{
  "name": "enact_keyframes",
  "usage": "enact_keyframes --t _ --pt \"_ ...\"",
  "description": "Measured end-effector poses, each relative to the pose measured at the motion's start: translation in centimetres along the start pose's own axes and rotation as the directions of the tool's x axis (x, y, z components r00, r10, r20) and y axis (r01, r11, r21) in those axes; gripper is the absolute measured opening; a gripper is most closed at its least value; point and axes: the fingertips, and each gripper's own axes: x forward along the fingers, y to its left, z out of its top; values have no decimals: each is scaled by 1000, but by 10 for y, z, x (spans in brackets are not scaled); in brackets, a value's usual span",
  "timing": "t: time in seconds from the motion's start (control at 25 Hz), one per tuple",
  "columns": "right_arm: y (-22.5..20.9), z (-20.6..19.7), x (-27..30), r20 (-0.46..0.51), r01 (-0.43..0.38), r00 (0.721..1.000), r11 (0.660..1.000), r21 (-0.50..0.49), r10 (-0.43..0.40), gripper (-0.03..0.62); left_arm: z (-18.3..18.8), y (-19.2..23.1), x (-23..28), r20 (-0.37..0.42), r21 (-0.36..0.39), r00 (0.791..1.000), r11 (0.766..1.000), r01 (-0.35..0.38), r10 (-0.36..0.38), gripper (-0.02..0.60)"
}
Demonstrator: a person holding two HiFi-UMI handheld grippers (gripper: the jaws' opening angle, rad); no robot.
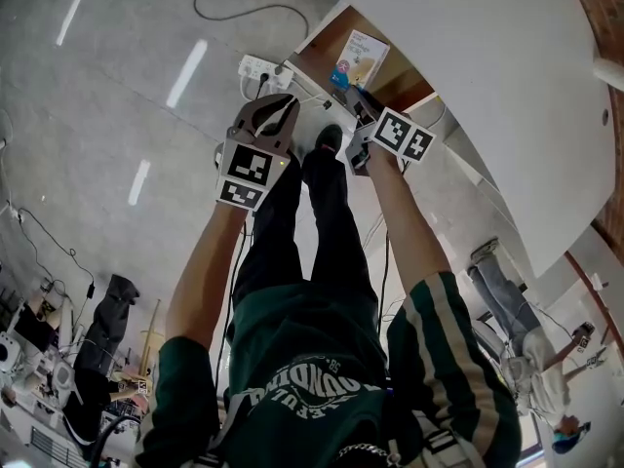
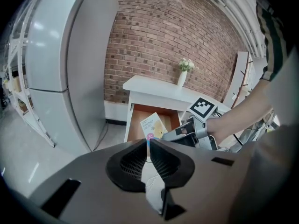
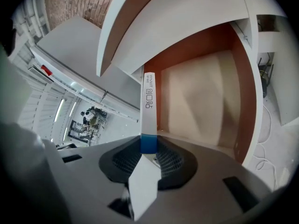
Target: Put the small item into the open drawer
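Red brick wall (image 2: 163,41): behind everything in the left gripper view, with a tall pale grey refrigerator (image 2: 70,55) at its left.
White table (image 2: 159,90): against the wall, with a small white vase of flowers (image 2: 182,78) on its top.
Floor: a white power strip (image 1: 258,66) with a cable lies near the table's foot.
Open wooden drawer (image 3: 205,101): pulled out of the table, with brown walls and a beige bottom. Between the drawer and the grippers nothing stands in the way.
Thin flat cream box with a blue end (image 3: 149,101): held over the open drawer, its blue end between the pads. From above its broad face (image 1: 363,57) shows.
Long axis of the box: straight away from the jaws, toward the back of the drawer and the table top.
Right gripper (image 3: 148,146): its jaws are clamped on the blue end of the box, with the thin edge toward the camera. It is tilted down toward the drawer, and the forearm (image 1: 409,213) is stretched forward.
Left gripper (image 2: 148,146): its pads stand almost together with nothing between them. It is beside the right gripper, just before the drawer, and also points down.
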Motion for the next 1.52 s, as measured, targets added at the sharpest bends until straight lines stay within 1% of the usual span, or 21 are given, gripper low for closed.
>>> enact_keyframes --t 0.16,0.32,0.52,0.72,0.96,1.12,1.36,1.52 --pt "-17 12 11 43 34 998 996 77 -37 110 -9 2 4 -13 -10 1000 1000 0 0 34" --pt "-32 23 23 66 49 996 990 130 -58 110 -17 5 7 -24 -18 1000 1000 -4 3 34" --pt "-46 36 39 109 65 990 975 213 -90 110 -24 8 13 -41 -35 999 999 -4 2 34" --pt "-58 43 54 130 72 986 970 232 -104 110 -30 8 24 -51 -53 999 999 2 -5 34" --pt "-62 52 69 142 52 986 970 238 -88 110 -34 11 32 -60 -65 998 998 -3 -1 34" --pt "-66 54 77 134 39 988 964 263 -77 109 -35 14 36 -67 -76 998 997 -7 2 34" --pt "-73 47 86 72 54 994 950 309 -80 110 -37 13 40 -72 -91 997 996 -8 2 34" --pt "-78 45 92 46 60 996 947 315 -79 110 -43 14 43 -80 -107 997 994 -10 1 34"
